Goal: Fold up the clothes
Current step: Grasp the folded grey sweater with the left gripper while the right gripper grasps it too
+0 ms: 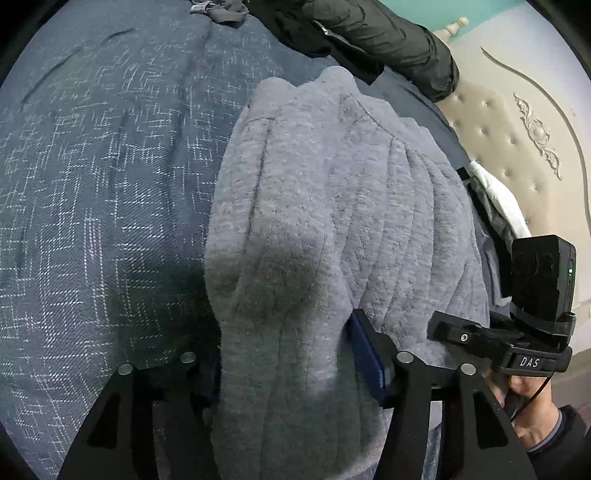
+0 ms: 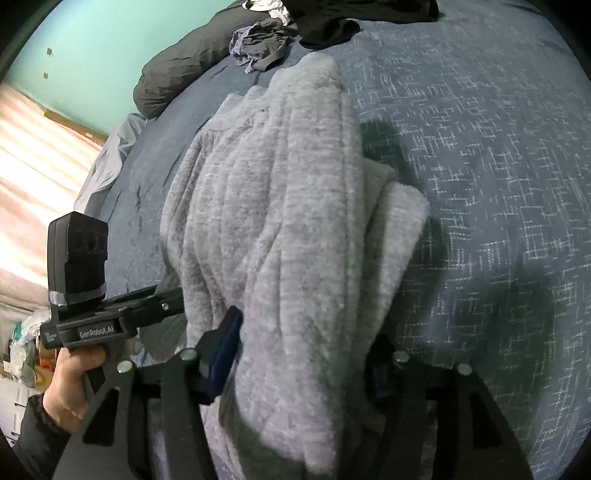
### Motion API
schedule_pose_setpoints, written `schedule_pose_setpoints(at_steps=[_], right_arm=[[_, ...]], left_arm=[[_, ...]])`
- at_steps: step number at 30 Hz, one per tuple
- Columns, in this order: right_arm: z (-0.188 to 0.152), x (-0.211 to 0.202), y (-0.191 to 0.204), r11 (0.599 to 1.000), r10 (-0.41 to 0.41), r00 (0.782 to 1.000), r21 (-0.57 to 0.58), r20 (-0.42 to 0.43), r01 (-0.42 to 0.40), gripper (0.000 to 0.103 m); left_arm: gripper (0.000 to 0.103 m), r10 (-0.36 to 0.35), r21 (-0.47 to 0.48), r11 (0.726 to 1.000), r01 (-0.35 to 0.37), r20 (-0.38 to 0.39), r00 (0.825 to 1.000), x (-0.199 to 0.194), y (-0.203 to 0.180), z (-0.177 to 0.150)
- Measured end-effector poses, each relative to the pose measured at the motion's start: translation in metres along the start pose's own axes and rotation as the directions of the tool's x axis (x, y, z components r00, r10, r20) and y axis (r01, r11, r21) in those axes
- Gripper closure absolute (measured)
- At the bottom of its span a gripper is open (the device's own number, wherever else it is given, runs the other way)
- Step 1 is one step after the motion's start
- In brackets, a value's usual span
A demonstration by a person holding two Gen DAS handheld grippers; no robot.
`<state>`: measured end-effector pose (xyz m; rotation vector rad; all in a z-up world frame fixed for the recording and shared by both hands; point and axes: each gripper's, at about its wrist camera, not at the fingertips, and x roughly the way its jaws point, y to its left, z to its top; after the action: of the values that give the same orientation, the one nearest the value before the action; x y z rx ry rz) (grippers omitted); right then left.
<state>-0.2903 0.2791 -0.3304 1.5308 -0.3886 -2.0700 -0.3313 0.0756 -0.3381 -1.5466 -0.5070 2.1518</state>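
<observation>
Your two black handheld tools
Your left tool (image 1: 295, 373) and right tool (image 2: 299, 365) have blue pads, silver screws; your sleeves (image 2: 33, 439) are dark

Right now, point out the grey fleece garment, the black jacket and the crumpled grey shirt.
grey fleece garment (image 1: 332, 206), left wrist view, its quilted middle.
black jacket (image 1: 373, 33), left wrist view, its sleeve.
crumpled grey shirt (image 2: 262, 46), right wrist view, its bunched centre.
</observation>
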Motion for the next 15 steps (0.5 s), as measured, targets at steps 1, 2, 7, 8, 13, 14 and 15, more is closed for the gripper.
schedule_pose_setpoints(at_steps=[1,2,7,8,13,14,15], right_arm=[[0.000,0.001,0.001,1.000,-0.001,1.000,-0.003,0.002,0.001,0.043],[0.000,0.002,0.002,1.000,-0.004,1.000,-0.008,0.005,0.004,0.043],[0.000,0.004,0.010,0.999,-0.003,1.000,-0.032,0.026,0.004,0.055],[0.000,0.003,0.012,0.999,-0.002,1.000,-0.034,0.031,0.003,0.057],[-0.002,-0.004,0.019,0.998,-0.002,0.998,-0.059,0.057,0.005,0.065],[-0.003,-0.006,0.020,0.998,0.000,0.998,-0.066,0.061,0.004,0.066],[-0.003,-0.008,0.022,0.997,0.002,0.998,-0.073,0.064,0.003,0.067]], left_arm=[[0.039,0.000,0.003,1.000,-0.001,0.001,1.000,0.001,0.000,0.001],[0.039,-0.002,0.006,1.000,0.002,0.003,1.000,0.002,0.000,0.001],[0.044,-0.008,0.023,1.000,0.008,0.017,1.000,0.004,-0.007,-0.002],[0.046,-0.008,0.028,1.000,0.007,0.021,1.000,0.003,-0.007,-0.003],[0.060,-0.007,0.054,0.999,0.005,0.042,0.999,-0.006,-0.009,-0.002],[0.062,-0.001,0.062,0.998,-0.001,0.046,0.999,-0.008,-0.012,-0.002],[0.063,0.004,0.070,0.997,-0.008,0.051,0.999,-0.009,-0.014,-0.002]])
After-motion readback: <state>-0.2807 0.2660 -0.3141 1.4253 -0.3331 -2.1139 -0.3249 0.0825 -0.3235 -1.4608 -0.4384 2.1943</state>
